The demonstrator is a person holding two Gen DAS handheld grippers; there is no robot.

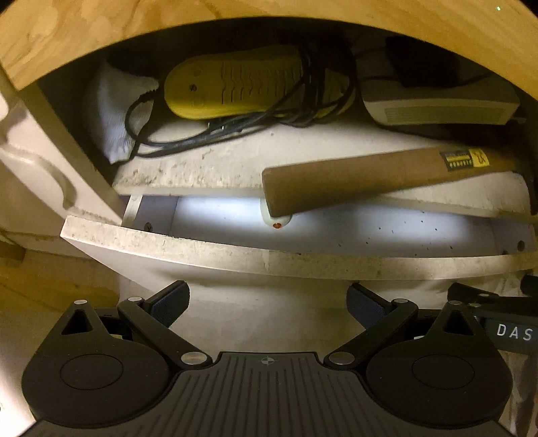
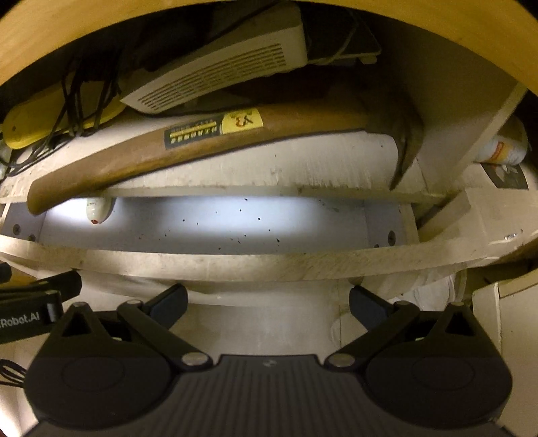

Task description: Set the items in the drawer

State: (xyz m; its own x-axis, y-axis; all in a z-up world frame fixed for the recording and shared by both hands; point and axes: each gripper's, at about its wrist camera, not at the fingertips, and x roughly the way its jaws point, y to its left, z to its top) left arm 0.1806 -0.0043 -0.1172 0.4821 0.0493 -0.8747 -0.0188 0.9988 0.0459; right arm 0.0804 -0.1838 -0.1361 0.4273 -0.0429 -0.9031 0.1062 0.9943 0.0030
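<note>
Beneath a wooden desk [image 1: 84, 30], a partly opened white drawer [image 1: 235, 250] is faced by both wide-open, empty hand-held grippers, left [image 1: 267, 302] and right [image 2: 267, 302], while a hammer [image 1: 370, 181] is seen on the dusty shelf [image 1: 201, 164] above.

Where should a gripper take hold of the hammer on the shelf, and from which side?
Probably the free butt end of the hammer handle: it overhangs the shelf edge above the open drawer, so the gripper can come from the front.

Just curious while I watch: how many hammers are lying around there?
1. The hammer lies on the shelf above the open drawer, its handle end jutting over the drawer. More could be hidden in the dark back.
</note>
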